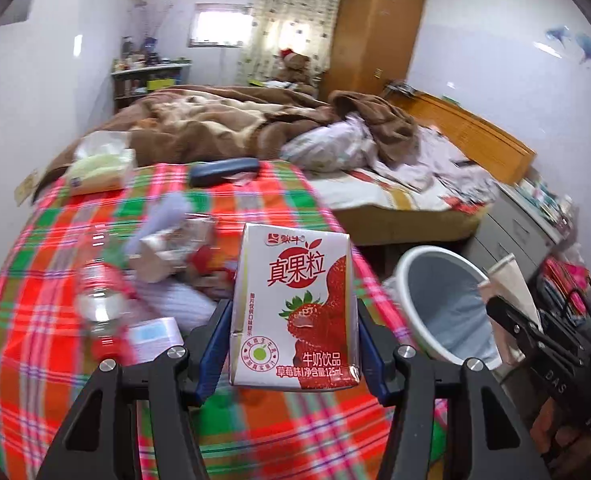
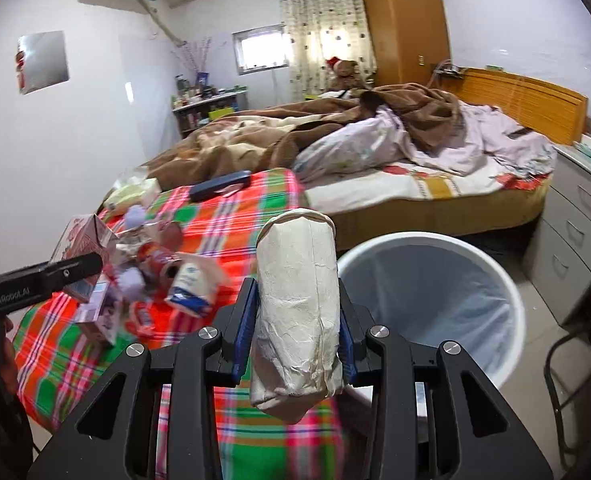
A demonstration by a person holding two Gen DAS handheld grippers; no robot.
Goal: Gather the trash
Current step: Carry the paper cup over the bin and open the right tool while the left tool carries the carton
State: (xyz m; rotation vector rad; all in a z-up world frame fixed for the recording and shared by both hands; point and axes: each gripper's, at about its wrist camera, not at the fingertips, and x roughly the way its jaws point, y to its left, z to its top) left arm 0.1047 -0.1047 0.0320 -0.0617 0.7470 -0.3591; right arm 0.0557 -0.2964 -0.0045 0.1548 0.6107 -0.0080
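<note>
My left gripper (image 1: pixel 294 334) is shut on a strawberry milk carton (image 1: pixel 295 308) and holds it upright above the plaid cloth (image 1: pixel 75 400). My right gripper (image 2: pixel 295 320) is shut on a crumpled white paper cup (image 2: pixel 297 300), just left of the white trash bin (image 2: pixel 507 292). The bin also shows in the left wrist view (image 1: pixel 411 260), at the right, with the right gripper (image 1: pixel 503 308) and its cup over it. Loose trash lies on the cloth: a clear plastic bottle (image 1: pixel 99 304), wrappers (image 2: pixel 155 264) and a small blue-white carton (image 2: pixel 193 284).
A tissue pack (image 1: pixel 95 164) and a dark case (image 1: pixel 223 171) lie at the cloth's far edge. Beyond is a bed with brown blankets (image 2: pixel 335 128). Grey drawers (image 2: pixel 571 236) stand right of the bin. A metal chair frame (image 2: pixel 575 360) is at the far right.
</note>
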